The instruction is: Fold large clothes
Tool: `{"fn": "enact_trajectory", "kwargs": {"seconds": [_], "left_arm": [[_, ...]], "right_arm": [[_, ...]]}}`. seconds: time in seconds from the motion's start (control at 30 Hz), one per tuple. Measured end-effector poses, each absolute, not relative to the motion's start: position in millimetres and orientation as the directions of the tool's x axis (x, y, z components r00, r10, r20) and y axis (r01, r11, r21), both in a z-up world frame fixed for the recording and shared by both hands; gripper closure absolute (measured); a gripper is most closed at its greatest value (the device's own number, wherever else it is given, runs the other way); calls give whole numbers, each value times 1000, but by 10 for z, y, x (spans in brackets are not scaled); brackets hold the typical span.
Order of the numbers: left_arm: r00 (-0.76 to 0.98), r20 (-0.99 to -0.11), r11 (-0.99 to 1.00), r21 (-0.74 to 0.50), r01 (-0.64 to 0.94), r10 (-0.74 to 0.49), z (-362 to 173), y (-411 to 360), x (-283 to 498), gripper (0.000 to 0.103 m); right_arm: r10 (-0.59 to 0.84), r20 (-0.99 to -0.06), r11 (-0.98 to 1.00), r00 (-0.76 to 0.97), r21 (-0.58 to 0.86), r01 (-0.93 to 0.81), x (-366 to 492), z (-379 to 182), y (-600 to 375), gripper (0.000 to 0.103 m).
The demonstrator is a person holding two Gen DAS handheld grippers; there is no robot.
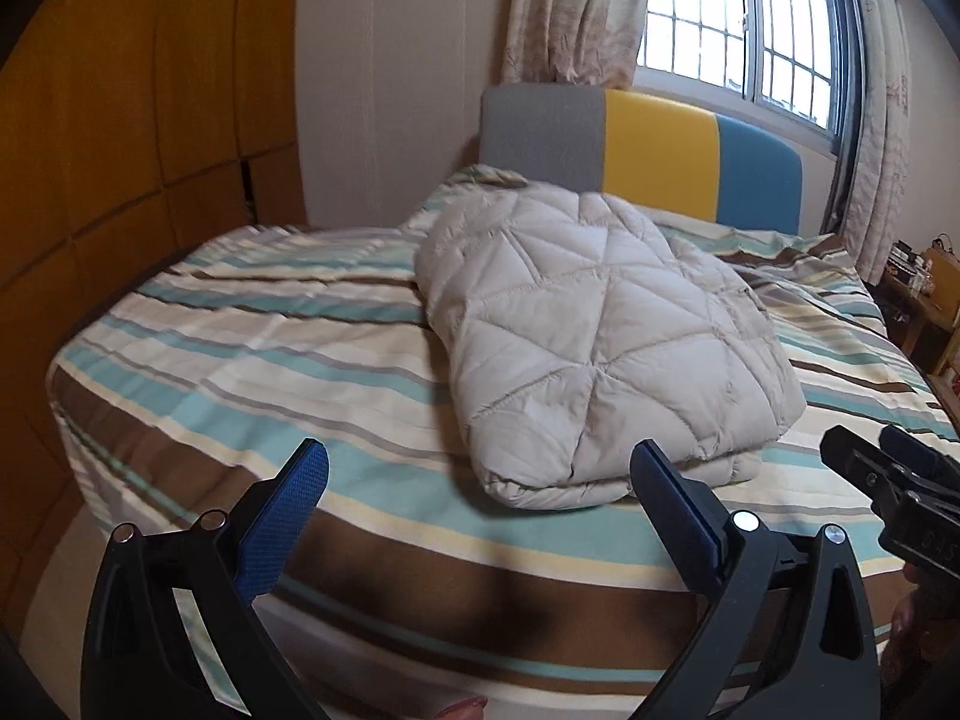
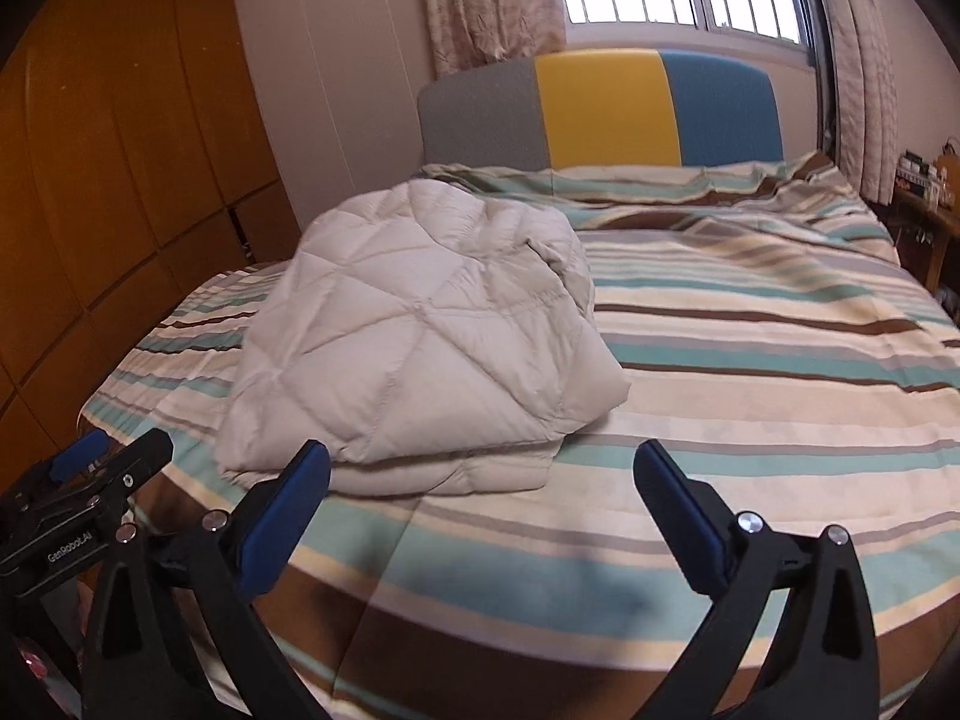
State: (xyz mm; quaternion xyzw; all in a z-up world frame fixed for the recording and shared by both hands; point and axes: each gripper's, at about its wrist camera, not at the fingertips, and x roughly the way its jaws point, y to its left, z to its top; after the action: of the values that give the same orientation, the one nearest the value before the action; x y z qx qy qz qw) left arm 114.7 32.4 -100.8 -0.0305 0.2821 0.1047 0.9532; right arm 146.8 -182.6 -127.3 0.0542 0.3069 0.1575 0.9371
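A beige quilted puffer jacket (image 1: 594,342) lies folded into a thick bundle on the striped bed (image 1: 252,360); in the right wrist view the jacket (image 2: 420,348) sits left of centre. My left gripper (image 1: 480,468) is open and empty, held just short of the bundle's near edge. My right gripper (image 2: 483,468) is open and empty, with its left finger (image 2: 288,510) in front of the bundle's near edge. Each gripper shows at the edge of the other's view, the right one (image 1: 888,474) and the left one (image 2: 96,468).
A grey, yellow and blue headboard (image 1: 648,144) stands at the bed's far end under a barred window (image 1: 732,18) with curtains. Wooden wardrobe panels (image 1: 120,150) line the left side. A cluttered wooden side table (image 1: 924,288) stands at the right of the bed (image 2: 750,360).
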Motion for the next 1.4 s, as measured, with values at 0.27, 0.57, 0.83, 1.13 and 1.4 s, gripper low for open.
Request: {"fn": "enact_trajectory", "kwargs": {"seconds": [0.27,0.57,0.83,1.13,1.4], "left_arm": [[864,-443,967,30,-254,240,-755,206,768,3],[861,-463,972,6,-236,212,-758,199,691,3],[866,-458,975,2,-224,200,-762,201,664,3],[864,-466,976,-2,-218,192,-776,200,675,3],[863,-469,976,-3,-217,191,-786,198,671,3]], "right_arm": [[332,-484,943,809,146,-299,998,-967,-1808,2],[290,-459,957,840,124,-263,929,-883,-1871,2],[295,-471,955,831,128,-267,940,-904,-1897,2],[300,-476,954,826,130,-272,949,-930,-1895,2],[299,-481,954,824,129,-271,951,-937,-1896,2]]}}
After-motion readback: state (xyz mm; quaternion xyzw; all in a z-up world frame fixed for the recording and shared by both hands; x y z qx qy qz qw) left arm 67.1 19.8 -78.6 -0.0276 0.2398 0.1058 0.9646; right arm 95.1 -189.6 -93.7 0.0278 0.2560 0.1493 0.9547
